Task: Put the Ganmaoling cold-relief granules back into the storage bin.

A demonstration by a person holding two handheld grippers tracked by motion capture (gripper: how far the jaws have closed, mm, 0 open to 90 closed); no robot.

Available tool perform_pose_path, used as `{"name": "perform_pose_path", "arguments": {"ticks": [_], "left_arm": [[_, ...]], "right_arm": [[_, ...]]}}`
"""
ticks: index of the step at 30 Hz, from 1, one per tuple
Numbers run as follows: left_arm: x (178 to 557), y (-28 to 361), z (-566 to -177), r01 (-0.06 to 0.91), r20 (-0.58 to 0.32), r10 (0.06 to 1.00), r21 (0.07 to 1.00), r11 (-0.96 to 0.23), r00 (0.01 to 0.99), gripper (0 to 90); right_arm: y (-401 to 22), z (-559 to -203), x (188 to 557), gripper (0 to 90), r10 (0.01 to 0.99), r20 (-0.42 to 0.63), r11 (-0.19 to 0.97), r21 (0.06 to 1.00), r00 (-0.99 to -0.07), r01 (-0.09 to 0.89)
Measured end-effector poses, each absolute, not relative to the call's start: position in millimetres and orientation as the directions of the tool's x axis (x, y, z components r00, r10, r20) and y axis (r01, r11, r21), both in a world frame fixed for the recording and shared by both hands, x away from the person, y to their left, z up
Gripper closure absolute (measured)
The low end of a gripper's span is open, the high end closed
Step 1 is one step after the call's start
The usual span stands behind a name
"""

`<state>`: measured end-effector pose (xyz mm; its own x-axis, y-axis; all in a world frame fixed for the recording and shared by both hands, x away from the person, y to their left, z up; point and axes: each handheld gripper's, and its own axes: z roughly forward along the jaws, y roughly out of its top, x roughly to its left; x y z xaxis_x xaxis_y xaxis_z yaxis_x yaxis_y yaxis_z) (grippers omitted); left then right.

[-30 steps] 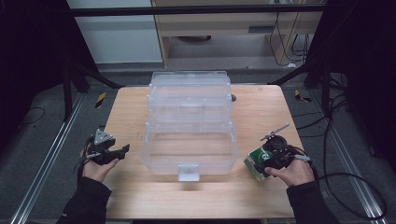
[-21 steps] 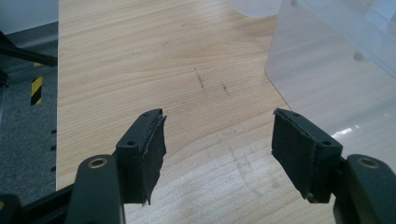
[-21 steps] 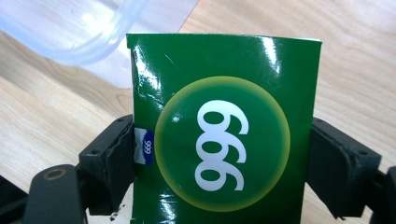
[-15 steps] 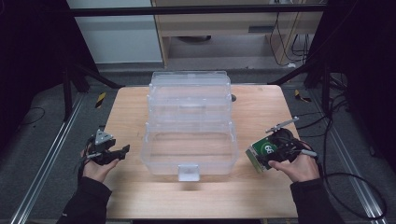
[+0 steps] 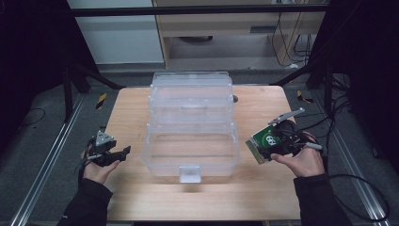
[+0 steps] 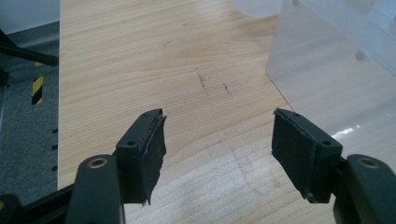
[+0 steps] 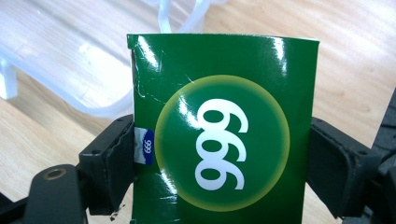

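Note:
A clear plastic tiered box [image 5: 190, 125] stands open in the middle of the wooden table [image 5: 263, 108], its lowest tray [image 5: 190, 150] nearest me. My right gripper [image 5: 275, 143] is shut on a green carton [image 5: 264, 141] printed with white figures. It holds the carton just above the table, right of the lowest tray. In the right gripper view the green carton [image 7: 224, 135] sits squeezed between both pads [image 7: 119, 163], with the clear box [image 7: 70, 56] beyond it. My left gripper [image 5: 117, 154] rests open at the table's left edge; in its own view the left gripper [image 6: 217, 144] has only bare wood between its jaws.
The clear box's corner [image 6: 327, 70] lies close to the right of my left gripper. A metal rail [image 5: 42, 165] runs along the floor left of the table, and cables [image 5: 357, 183] trail on the floor at the right. A cabinet [image 5: 226, 23] stands behind the table.
My right hand has lifted the green carton off the table and tilted it more upright, still beside the lowest tray. The left hand has kept still.

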<state>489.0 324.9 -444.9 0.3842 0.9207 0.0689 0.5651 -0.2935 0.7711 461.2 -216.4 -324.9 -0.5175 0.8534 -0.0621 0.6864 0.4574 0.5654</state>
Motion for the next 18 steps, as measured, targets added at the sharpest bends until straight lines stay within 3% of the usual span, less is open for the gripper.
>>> {"name": "perform_pose_path", "arguments": {"ticks": [18], "left_arm": [[489, 325, -445, 0.566, 0.068, 0.921, 0.77, -0.293, 0.384, 34.1]], "right_arm": [[-192, -294, 469, 18.7, 0.791, -0.11, 0.533, 0.608, -0.602, 0.589]]}}
